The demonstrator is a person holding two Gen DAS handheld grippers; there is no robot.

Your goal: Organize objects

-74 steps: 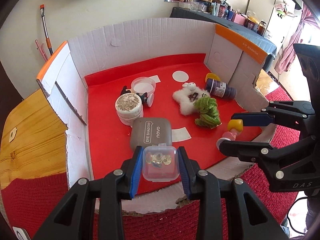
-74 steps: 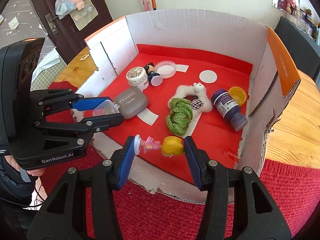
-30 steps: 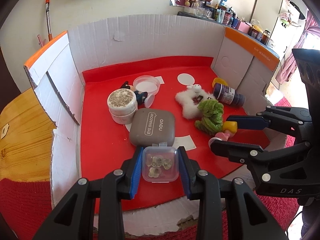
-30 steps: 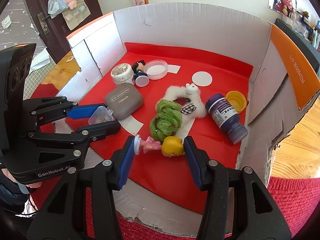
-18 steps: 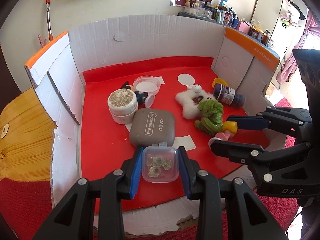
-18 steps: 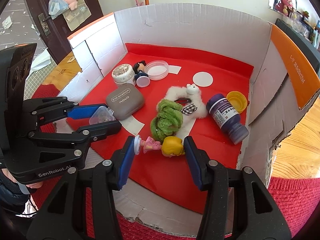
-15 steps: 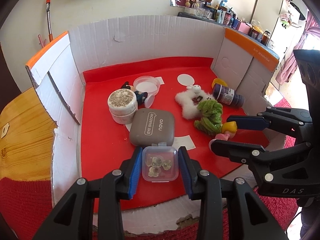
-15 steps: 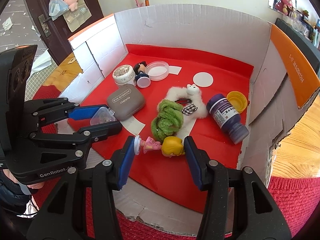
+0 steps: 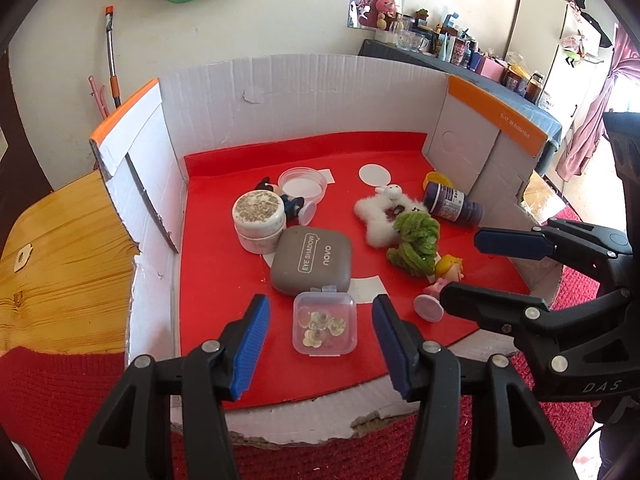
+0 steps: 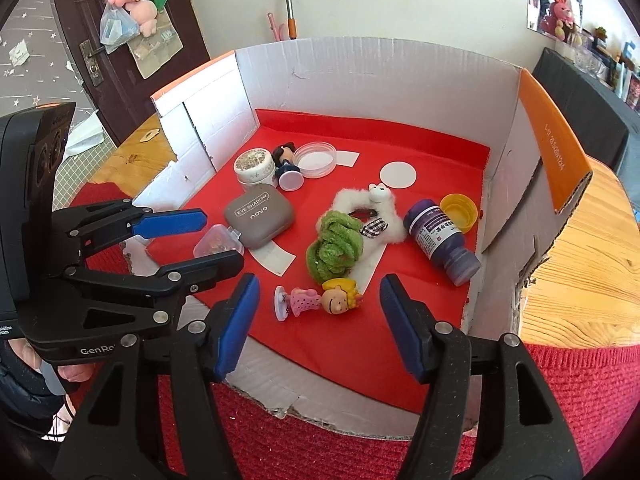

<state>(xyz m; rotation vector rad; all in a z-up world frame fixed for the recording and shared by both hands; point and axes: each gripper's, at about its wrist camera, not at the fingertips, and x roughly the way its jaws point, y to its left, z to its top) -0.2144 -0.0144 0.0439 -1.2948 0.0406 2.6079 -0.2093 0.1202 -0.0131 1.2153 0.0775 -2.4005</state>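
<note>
Cardboard box, red floor. Your left gripper gapes wide around the clear case, lying free beside the eyeshadow compact. Your right gripper spread wide; doll figurine lies loose between its fingers.

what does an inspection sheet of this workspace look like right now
surface: red liner inside an open cardboard box on a wooden table.
job's things: clear case and blonde doll lie on the liner, each between open jaws, untouched.
clutter: eye shadow case, jar, green scrunchie, purple bottle on its side, yellow cap.
grippers: left gripper open; right gripper open.
cables: nothing seen.
surroundings: door, cluttered counter.
</note>
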